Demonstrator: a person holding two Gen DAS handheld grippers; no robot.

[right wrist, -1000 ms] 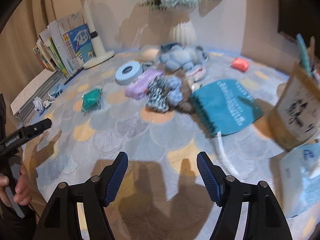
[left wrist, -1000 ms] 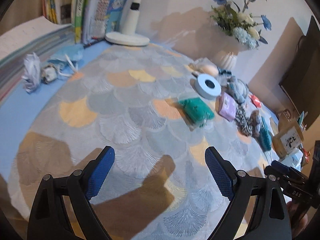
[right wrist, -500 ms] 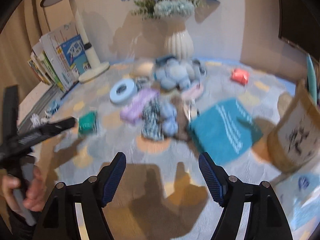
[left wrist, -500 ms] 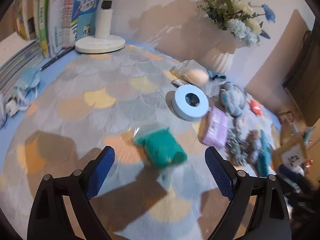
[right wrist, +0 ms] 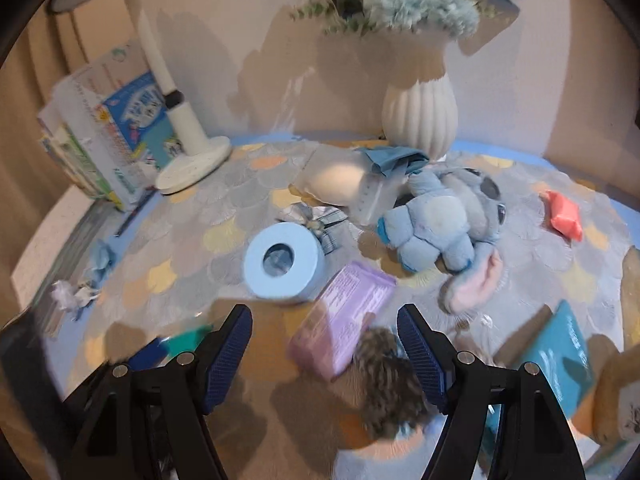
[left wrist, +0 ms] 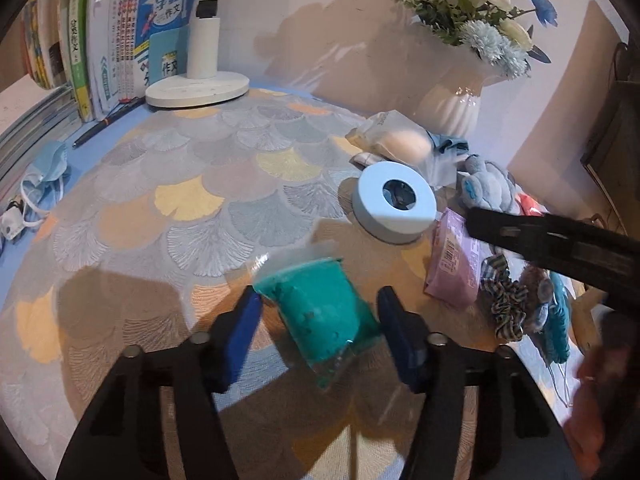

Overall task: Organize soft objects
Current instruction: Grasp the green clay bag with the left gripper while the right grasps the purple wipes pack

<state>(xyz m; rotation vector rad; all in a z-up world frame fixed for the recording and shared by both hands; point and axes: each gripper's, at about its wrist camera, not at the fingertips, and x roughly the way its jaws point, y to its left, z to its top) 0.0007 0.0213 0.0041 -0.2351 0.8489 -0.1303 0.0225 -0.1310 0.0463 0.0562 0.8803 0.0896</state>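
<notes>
Patterned tablecloth (left wrist: 192, 200) carries a teal pouch (left wrist: 324, 312) between the left gripper's (left wrist: 320, 320) parted fingers; right gripper (right wrist: 324, 344) gapes over blurred clutter.

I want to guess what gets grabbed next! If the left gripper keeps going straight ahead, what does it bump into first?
Probably the teal bagged pack. It already lies between the open left gripper and its blue fingers. The pale blue ring lies further on.

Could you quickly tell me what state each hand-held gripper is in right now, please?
Left hand-held gripper: open, jaws either side of the teal bagged item, not yet clamped.
Right hand-held gripper: open, holding nothing, above the purple packet.
</notes>
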